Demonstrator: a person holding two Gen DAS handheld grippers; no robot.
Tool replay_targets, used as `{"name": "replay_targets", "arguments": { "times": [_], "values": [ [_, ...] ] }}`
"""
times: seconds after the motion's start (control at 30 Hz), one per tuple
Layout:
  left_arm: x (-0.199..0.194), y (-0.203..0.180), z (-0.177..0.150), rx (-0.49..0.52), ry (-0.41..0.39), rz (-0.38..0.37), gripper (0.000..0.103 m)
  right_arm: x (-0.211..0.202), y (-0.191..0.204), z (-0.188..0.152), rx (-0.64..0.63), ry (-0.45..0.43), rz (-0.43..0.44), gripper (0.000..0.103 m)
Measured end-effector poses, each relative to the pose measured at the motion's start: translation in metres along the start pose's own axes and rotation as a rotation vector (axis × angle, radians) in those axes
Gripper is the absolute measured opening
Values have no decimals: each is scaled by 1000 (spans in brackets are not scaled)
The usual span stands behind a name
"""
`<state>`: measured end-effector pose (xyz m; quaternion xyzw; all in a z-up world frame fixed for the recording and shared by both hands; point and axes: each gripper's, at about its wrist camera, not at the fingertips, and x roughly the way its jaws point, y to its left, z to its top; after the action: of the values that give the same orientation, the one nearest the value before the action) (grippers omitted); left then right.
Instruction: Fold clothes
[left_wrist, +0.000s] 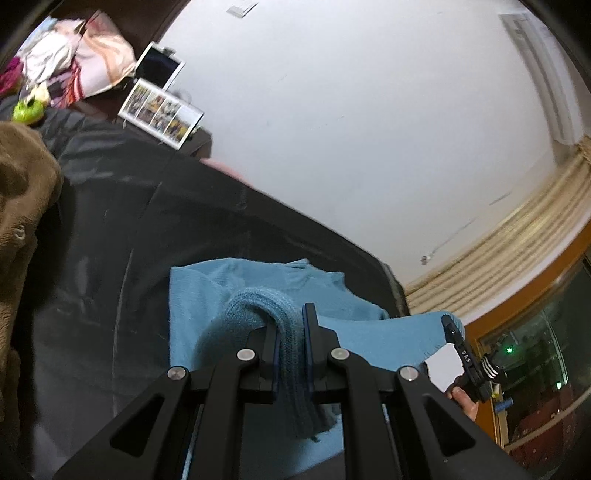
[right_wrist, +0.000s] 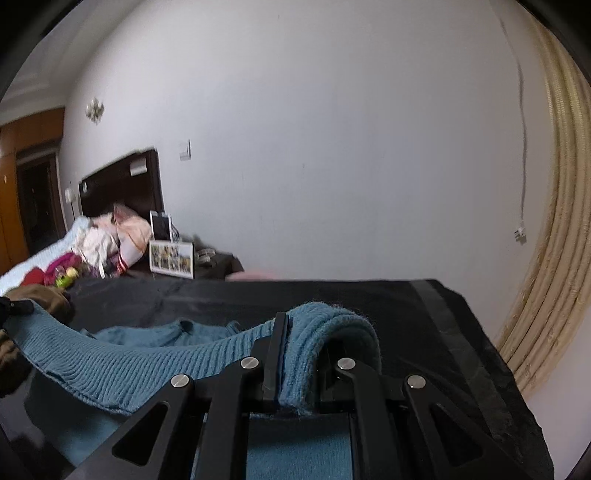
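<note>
A blue knitted sweater (left_wrist: 207, 295) lies on a black cloth-covered surface (left_wrist: 110, 258), its near edge lifted off it. My left gripper (left_wrist: 290, 325) is shut on a ribbed fold of that edge, which loops over its left finger. Further right, the right gripper (left_wrist: 451, 330) pinches the same edge, with a hand (left_wrist: 461, 400) behind it. In the right wrist view my right gripper (right_wrist: 303, 339) is shut on the ribbed hem, which drapes over its right finger. The sweater (right_wrist: 110, 365) stretches left toward the left gripper (right_wrist: 16, 307) at the frame edge.
A brown garment (left_wrist: 22, 206) is heaped at the left of the black surface (right_wrist: 369, 295). Beyond it stand a photo frame (right_wrist: 171, 258), a tablet (right_wrist: 161, 226) and a pile of clothes (right_wrist: 103, 243). A beige curtain (right_wrist: 546, 258) hangs at the right by a white wall.
</note>
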<state>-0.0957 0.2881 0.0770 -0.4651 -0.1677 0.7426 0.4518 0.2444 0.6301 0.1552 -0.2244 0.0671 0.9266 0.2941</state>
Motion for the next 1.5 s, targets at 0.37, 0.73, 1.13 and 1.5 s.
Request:
{"name": "replay_targets", "arguments": {
  "times": [0.37, 0.73, 1.13, 1.5],
  "values": [
    [66, 41, 21, -109, 104, 67, 11, 85, -15, -25, 57, 204, 21, 12],
    [89, 63, 30, -224, 138, 5, 46, 106, -36, -27, 240, 225, 70, 86],
    [49, 61, 30, -214, -71, 18, 77, 91, -3, -25, 146, 161, 73, 86],
    [73, 1, 5, 98, 48, 41, 77, 124, 27, -49, 6, 342, 73, 86]
  ]
}}
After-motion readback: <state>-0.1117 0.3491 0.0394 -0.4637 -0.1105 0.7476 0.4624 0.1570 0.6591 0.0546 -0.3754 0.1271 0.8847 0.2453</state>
